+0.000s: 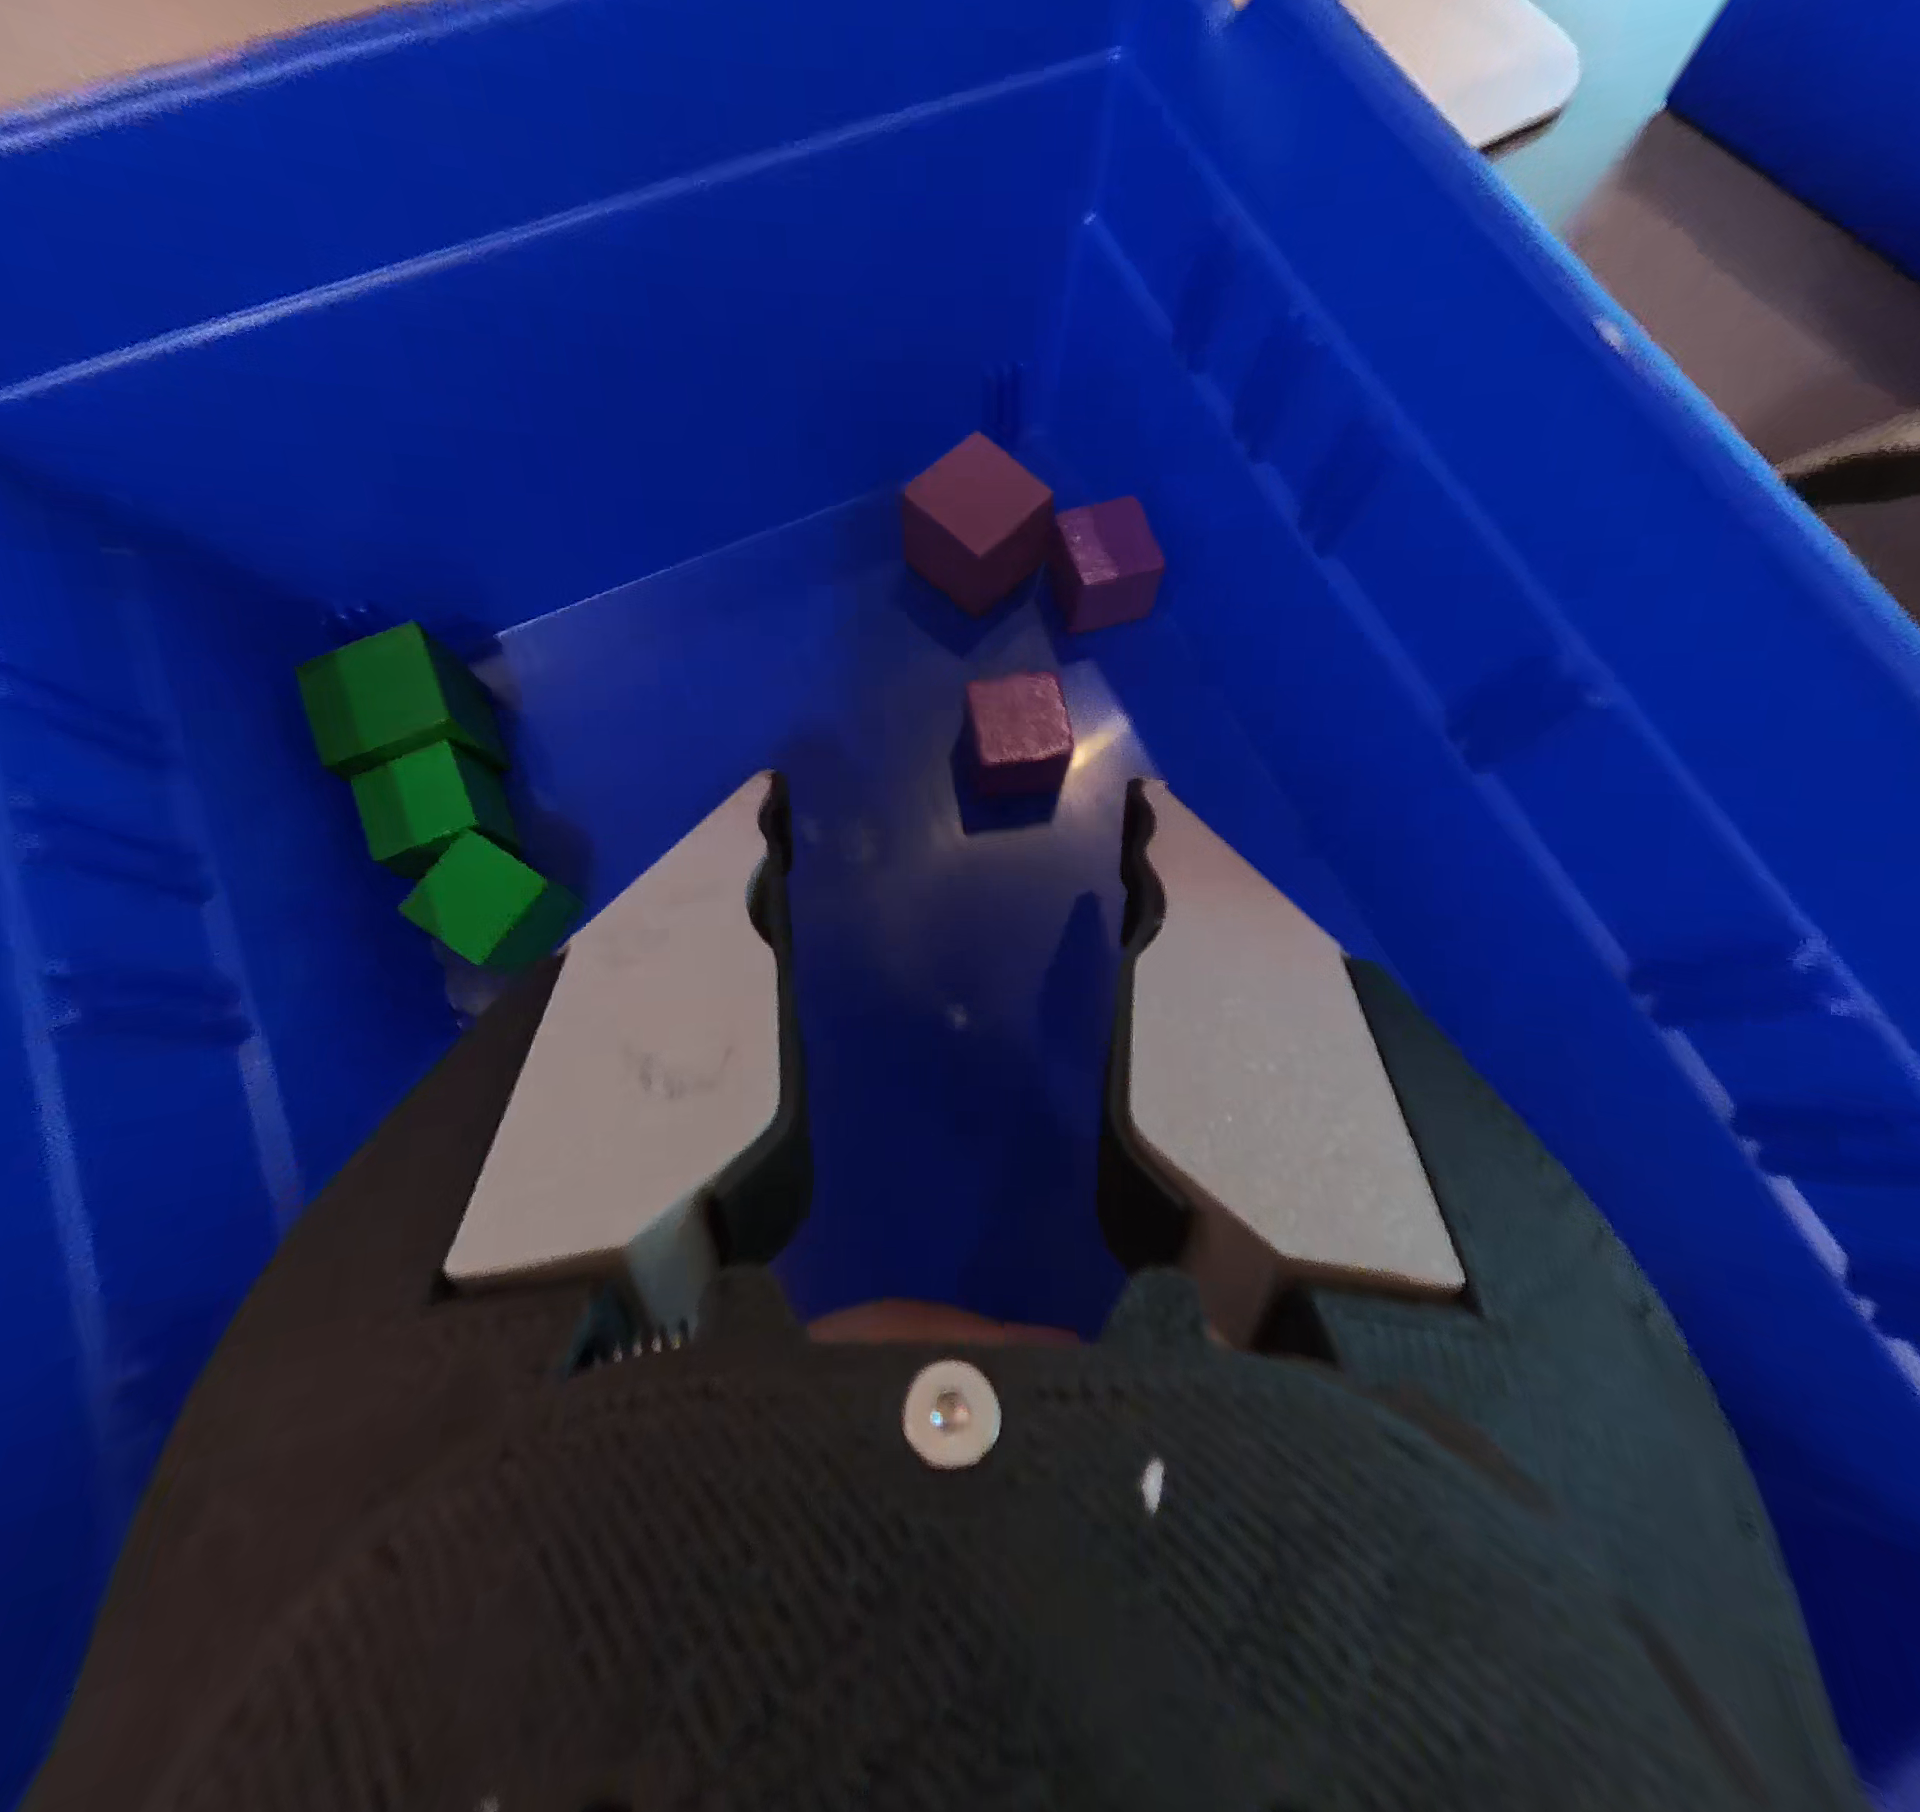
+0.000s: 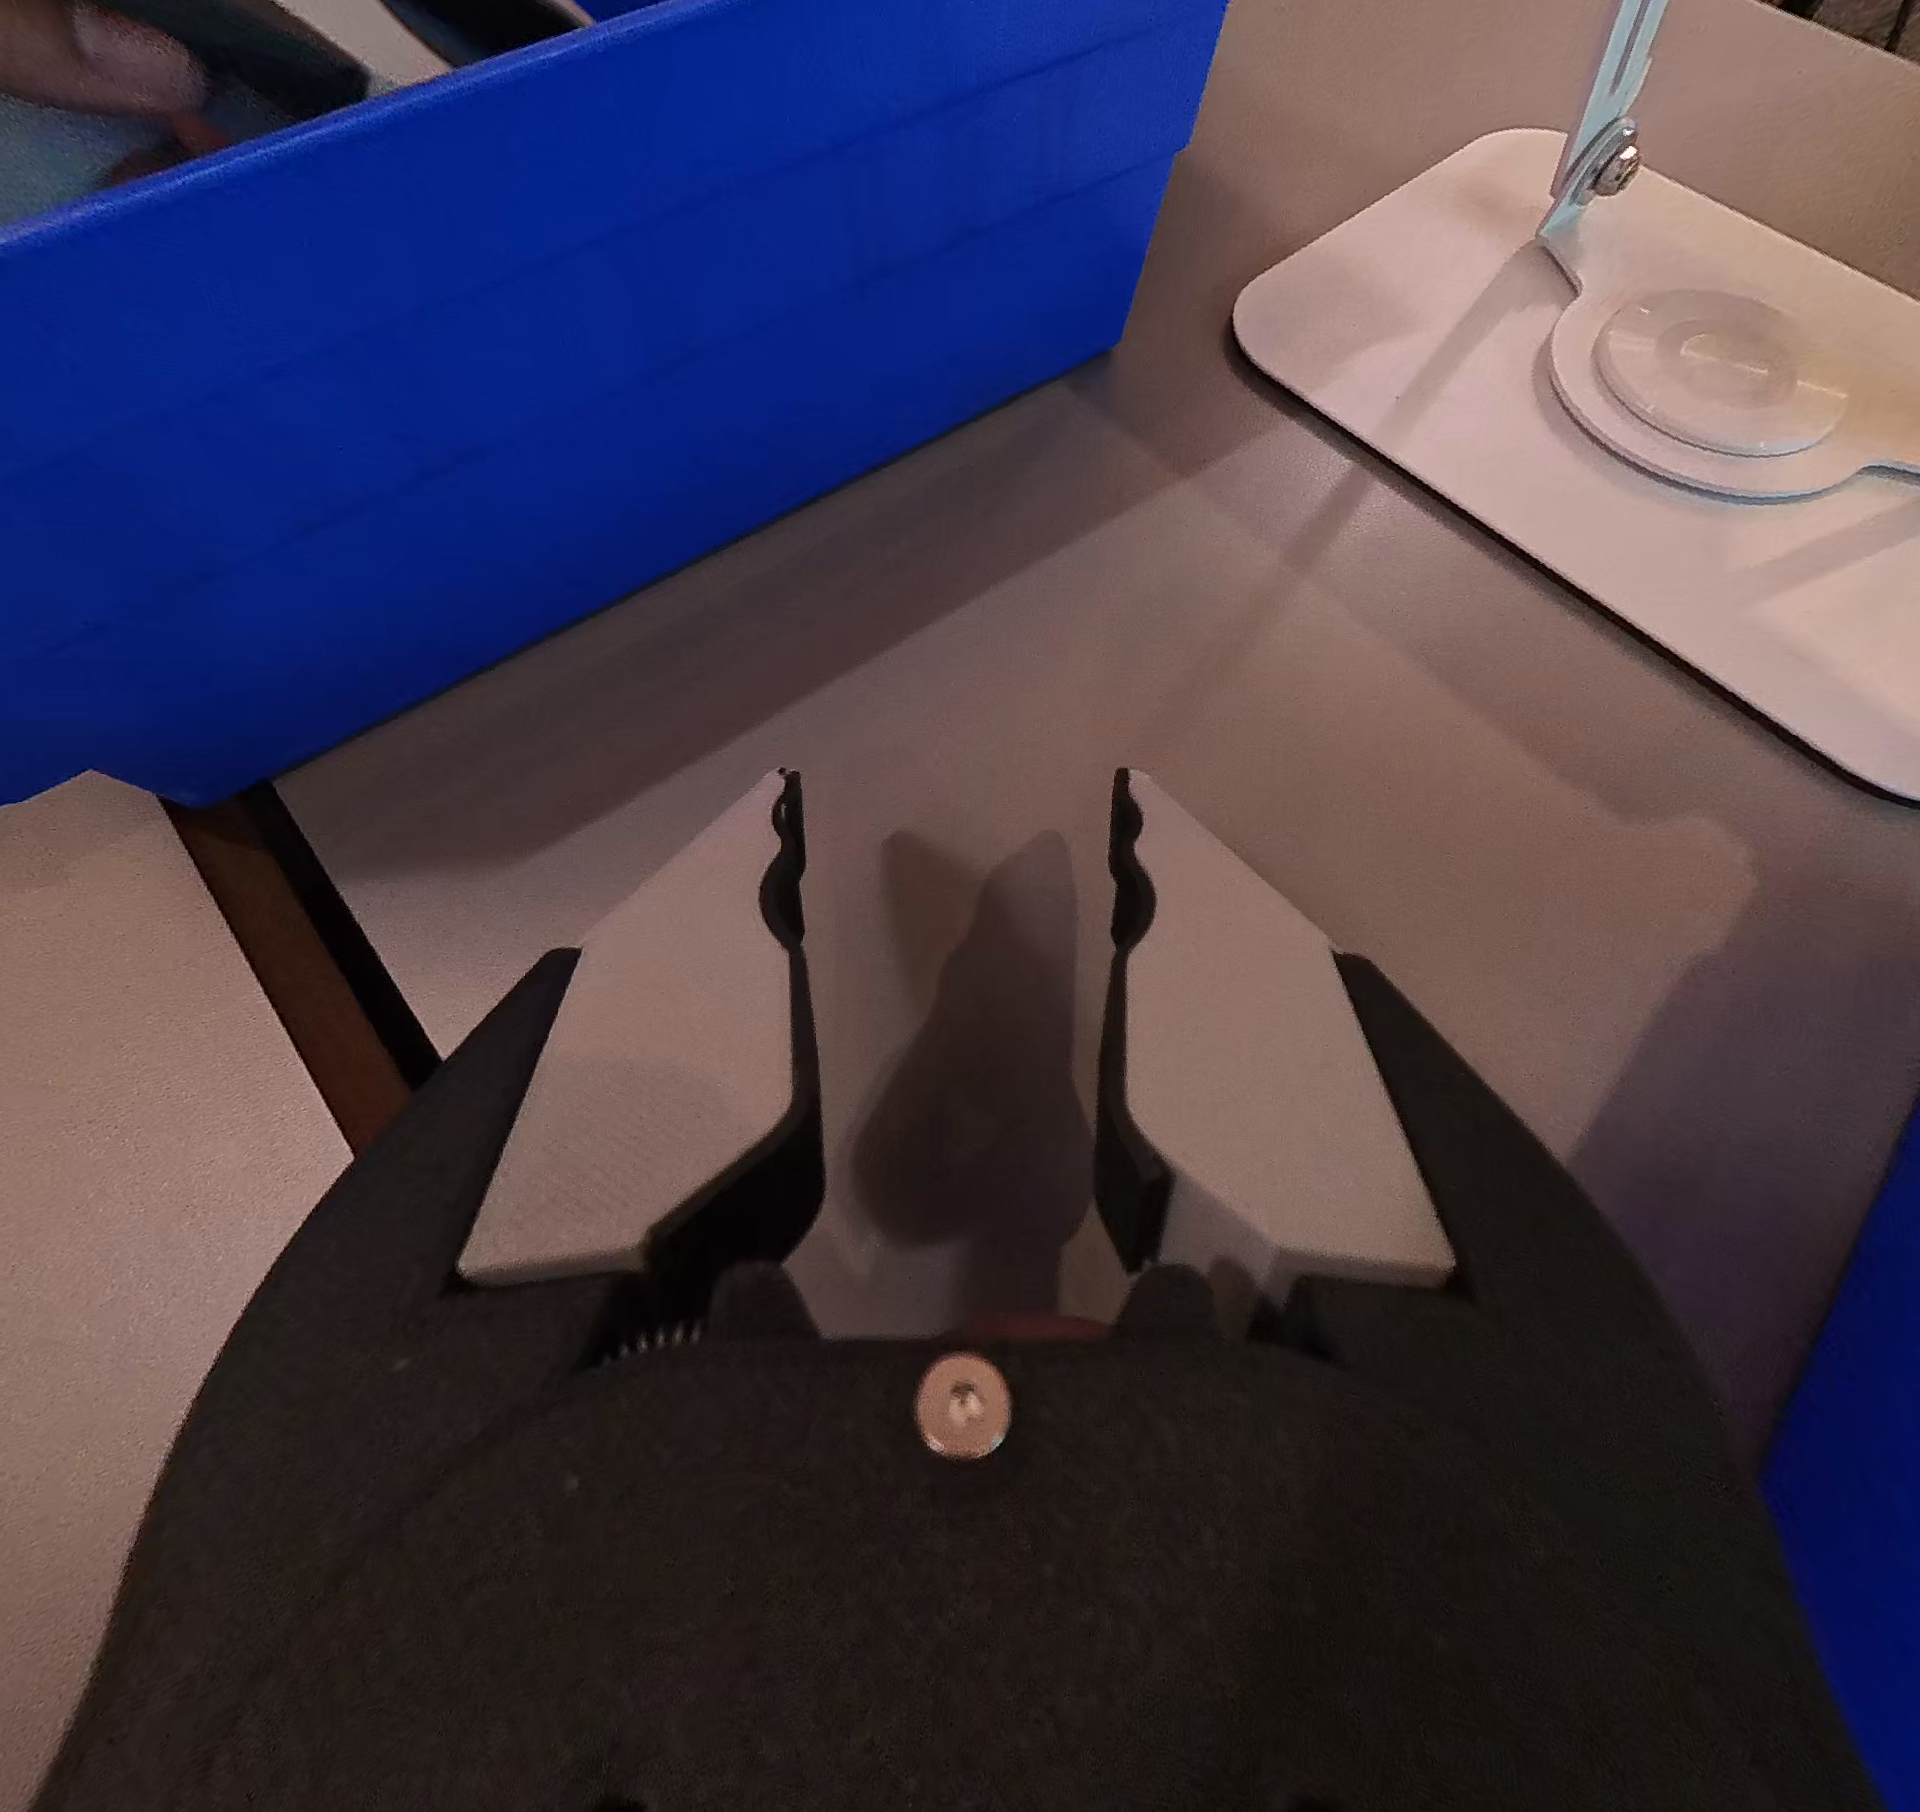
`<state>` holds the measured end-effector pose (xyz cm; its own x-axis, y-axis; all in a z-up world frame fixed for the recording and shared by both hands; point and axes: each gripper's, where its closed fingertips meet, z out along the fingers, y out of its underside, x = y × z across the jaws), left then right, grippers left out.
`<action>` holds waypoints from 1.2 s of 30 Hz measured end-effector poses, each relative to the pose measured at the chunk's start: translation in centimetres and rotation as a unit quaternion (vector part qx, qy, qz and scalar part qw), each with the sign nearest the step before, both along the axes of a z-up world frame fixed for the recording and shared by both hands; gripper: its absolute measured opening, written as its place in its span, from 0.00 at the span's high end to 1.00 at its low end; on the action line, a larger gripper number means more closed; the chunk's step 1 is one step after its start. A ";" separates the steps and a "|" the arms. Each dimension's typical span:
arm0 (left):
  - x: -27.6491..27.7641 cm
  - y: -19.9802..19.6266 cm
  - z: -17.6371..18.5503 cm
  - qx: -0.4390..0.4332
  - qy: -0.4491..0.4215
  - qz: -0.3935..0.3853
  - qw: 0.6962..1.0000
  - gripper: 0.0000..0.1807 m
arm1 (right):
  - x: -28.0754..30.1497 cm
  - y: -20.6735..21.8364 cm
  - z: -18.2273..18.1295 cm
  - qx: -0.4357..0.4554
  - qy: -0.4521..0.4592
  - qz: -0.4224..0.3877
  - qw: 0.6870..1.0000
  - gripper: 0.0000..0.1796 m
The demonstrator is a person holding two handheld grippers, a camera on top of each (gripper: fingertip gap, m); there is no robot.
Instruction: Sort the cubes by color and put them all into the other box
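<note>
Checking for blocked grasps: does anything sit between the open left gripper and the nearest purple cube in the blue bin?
Nothing visible does. The left gripper is open inside the blue bin, and only bare bin floor lies between its fingertips and the nearest purple cube. The green cubes sit off to the left.

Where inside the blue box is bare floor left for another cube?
In the blue box, floor is bare between the green cubes and purple cubes, ahead of the open left gripper. Both those sides are crowded.
</note>
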<state>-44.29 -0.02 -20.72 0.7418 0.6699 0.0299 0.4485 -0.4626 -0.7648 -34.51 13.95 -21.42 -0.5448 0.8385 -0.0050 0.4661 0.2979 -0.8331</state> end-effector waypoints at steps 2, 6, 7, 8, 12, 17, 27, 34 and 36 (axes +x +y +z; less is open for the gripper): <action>-0.9 0.5 0.9 0.016 0.009 0.008 1.000 0.65 | 0.0 0.0 0.0 0.000 -0.001 0.001 1.000 0.69; -1.5 1.9 1.1 0.019 -0.014 -0.006 1.000 0.65 | 0.0 0.0 -0.1 -0.001 -0.003 0.001 1.000 0.69; -1.6 2.2 0.9 0.016 -0.014 -0.009 1.000 0.65 | 0.0 0.0 -0.1 -0.002 -0.004 0.001 1.000 0.69; -1.6 2.2 0.5 0.008 -0.015 -0.011 1.000 0.65 | 0.0 0.0 -0.1 -0.001 -0.005 0.001 1.000 0.69; -1.1 2.3 -1.9 -0.011 -0.052 -0.017 0.998 0.66 | 0.0 -0.3 -0.3 0.001 -0.011 0.003 1.000 0.69; -2.1 2.0 -1.7 0.005 -0.048 0.016 0.999 0.68 | 0.0 -0.5 -0.3 0.007 -0.008 0.004 1.000 0.69; -3.1 1.7 -2.7 -0.023 -0.044 0.033 0.998 0.72 | 0.1 -0.5 -0.2 0.008 -0.004 0.005 1.000 0.69; -1.7 2.0 -2.5 -0.042 -0.042 -0.008 0.998 0.88 | 0.3 -0.7 -0.2 0.011 -0.001 0.009 1.000 0.70; -1.2 2.2 -1.8 -0.023 -0.040 -0.026 0.999 0.88 | 0.3 -0.7 -0.2 0.010 0.000 0.010 1.000 0.70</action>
